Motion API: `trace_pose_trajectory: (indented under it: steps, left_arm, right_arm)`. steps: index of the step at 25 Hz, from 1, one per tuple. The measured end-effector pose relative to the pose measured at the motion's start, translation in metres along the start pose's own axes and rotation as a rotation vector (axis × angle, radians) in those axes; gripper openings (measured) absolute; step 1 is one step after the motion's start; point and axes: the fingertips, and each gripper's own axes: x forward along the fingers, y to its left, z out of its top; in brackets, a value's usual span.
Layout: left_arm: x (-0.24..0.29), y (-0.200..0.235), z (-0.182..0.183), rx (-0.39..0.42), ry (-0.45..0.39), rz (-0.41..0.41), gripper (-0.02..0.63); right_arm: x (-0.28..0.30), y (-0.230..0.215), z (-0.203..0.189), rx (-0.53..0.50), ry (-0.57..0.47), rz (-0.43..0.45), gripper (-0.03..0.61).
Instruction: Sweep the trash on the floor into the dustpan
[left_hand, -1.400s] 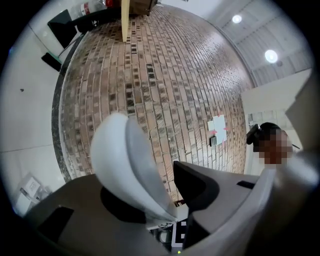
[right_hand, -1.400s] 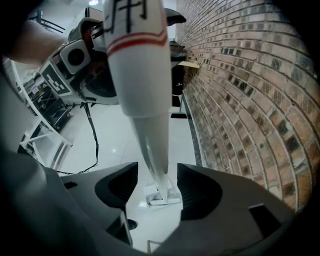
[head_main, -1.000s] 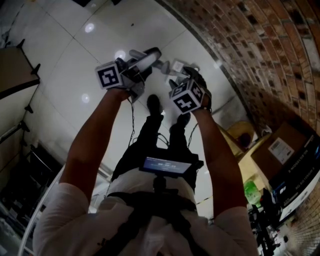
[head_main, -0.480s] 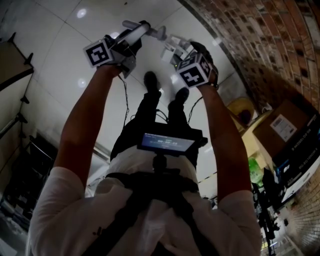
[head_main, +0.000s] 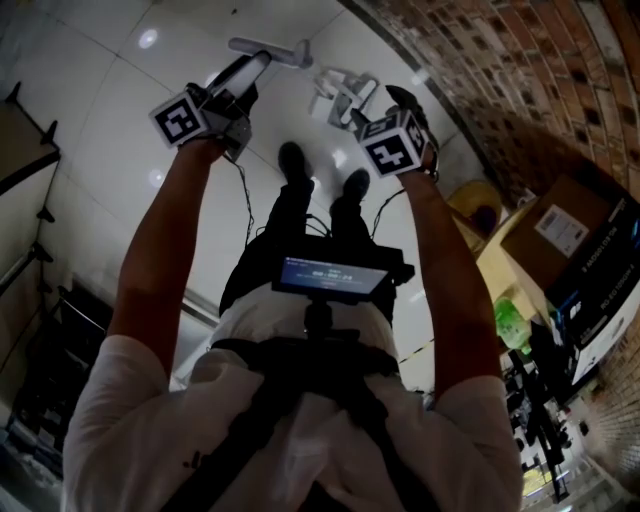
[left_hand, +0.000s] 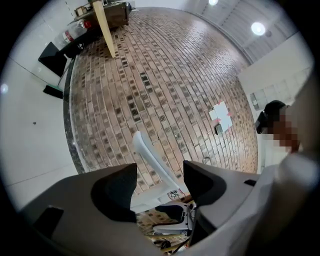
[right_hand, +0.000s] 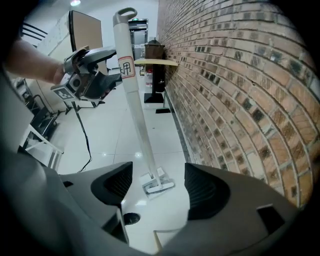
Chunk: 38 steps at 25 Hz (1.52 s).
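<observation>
A long white handle (right_hand: 131, 95) stands upright by the brick wall, its foot (right_hand: 158, 185) on the white floor tiles. I cannot tell whether it belongs to the broom or the dustpan. My left gripper (right_hand: 107, 80) is level at the labelled part near the handle's top. In the left gripper view its jaws stand apart, and the handle (left_hand: 152, 157) runs through the gap without the pads pressing on it. My right gripper (head_main: 338, 95) points steeply down, open and holding nothing. In the head view the left gripper (head_main: 255, 62) reaches the handle's top (head_main: 272, 48).
The brick wall (right_hand: 235, 85) runs along the right. Cardboard boxes (head_main: 560, 240) and a green bottle (head_main: 510, 325) lie beside it. A small dark table (right_hand: 155, 62) stands farther along. There is a black floor drain (right_hand: 131, 218), a cable (right_hand: 82, 135) and my shoes (head_main: 292, 160).
Both grippers have moved up the head view, away from my body, and the left one has drifted left. The white handle's top has gone along with the left gripper.
</observation>
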Motion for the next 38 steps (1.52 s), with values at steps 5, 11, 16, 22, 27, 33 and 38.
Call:
trace_pose_trajectory:
  steps: [5, 11, 16, 22, 27, 33, 38]
  left_arm:
    - [-0.019, 0.001, -0.003, -0.001, -0.01, 0.041, 0.281]
    - [-0.059, 0.003, -0.013, -0.038, -0.033, 0.095, 0.285]
    - [-0.082, -0.021, -0.034, -0.059, -0.022, 0.073, 0.285]
    - [-0.085, -0.063, -0.091, -0.065, 0.096, 0.026, 0.285]
    - [-0.083, -0.102, -0.128, -0.034, 0.17, -0.022, 0.243]
    - [-0.082, -0.155, -0.145, 0.037, 0.115, -0.1, 0.041]
    - [-0.08, -0.207, -0.179, 0.137, 0.062, -0.127, 0.0]
  right_arm:
    - [-0.017, -0.002, -0.016, 0.031, 0.006, -0.026, 0.319]
    - [-0.038, -0.001, -0.036, 0.084, 0.003, -0.055, 0.319]
    - [-0.061, 0.005, -0.046, 0.14, -0.039, -0.074, 0.318]
    - [-0.094, 0.012, -0.048, 0.212, -0.134, -0.064, 0.319]
    - [-0.125, 0.02, -0.047, 0.242, -0.228, -0.044, 0.318]
    - [-0.161, 0.04, -0.059, 0.178, -0.319, 0.029, 0.197]
    - [-0.192, 0.064, -0.09, 0.138, -0.388, 0.122, 0.034]
